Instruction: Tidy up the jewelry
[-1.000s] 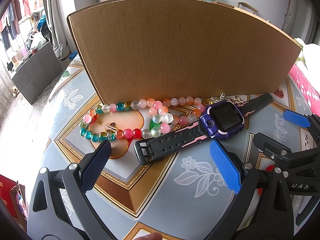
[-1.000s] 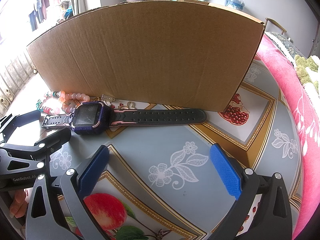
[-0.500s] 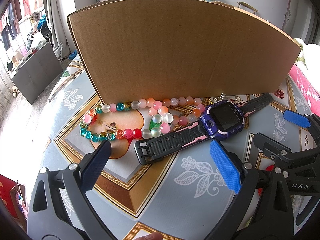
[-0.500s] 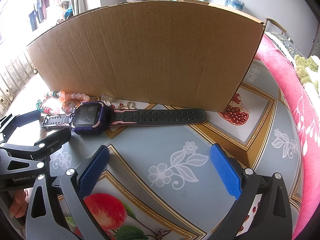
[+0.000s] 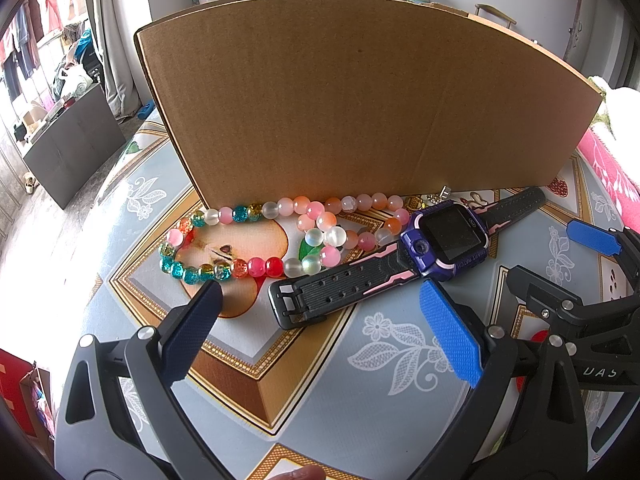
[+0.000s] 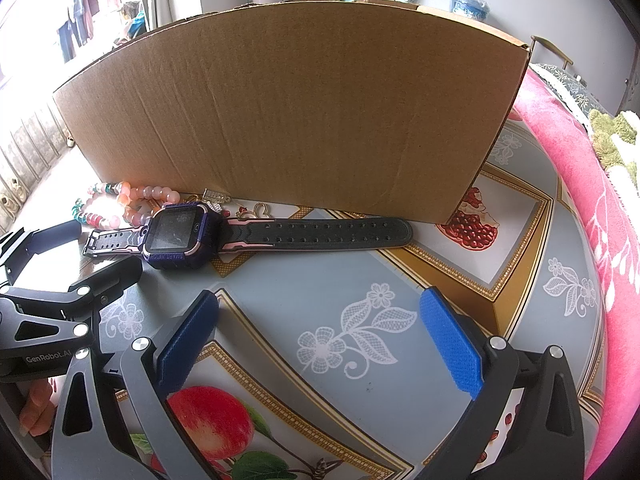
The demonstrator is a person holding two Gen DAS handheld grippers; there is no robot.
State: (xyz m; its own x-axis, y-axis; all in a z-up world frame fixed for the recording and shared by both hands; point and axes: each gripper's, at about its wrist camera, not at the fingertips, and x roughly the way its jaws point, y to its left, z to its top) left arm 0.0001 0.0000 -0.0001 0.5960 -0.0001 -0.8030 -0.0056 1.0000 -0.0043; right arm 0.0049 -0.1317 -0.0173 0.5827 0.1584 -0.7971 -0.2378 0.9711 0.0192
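Note:
A purple smartwatch (image 5: 450, 240) (image 6: 180, 238) with a black and pink strap lies flat on the patterned tablecloth before a cardboard box (image 5: 360, 112) (image 6: 296, 116). Two beaded bracelets lie left of it: a multicoloured one (image 5: 208, 244) and a pink-orange one (image 5: 344, 220) (image 6: 144, 200). Small gold charms (image 5: 434, 199) (image 6: 218, 197) rest against the box's base. My left gripper (image 5: 320, 312) hovers open just short of the watch strap's buckle end. My right gripper (image 6: 320, 320) is open over bare cloth, with the watch ahead to its left. Neither holds anything.
The box wall stands upright close behind the jewelry and hides its inside. A pink blanket (image 6: 580, 208) borders the table's right side. The table drops off at the left, with a grey cabinet (image 5: 68, 144) on the floor beyond. A fingertip (image 5: 296, 474) shows at the bottom edge.

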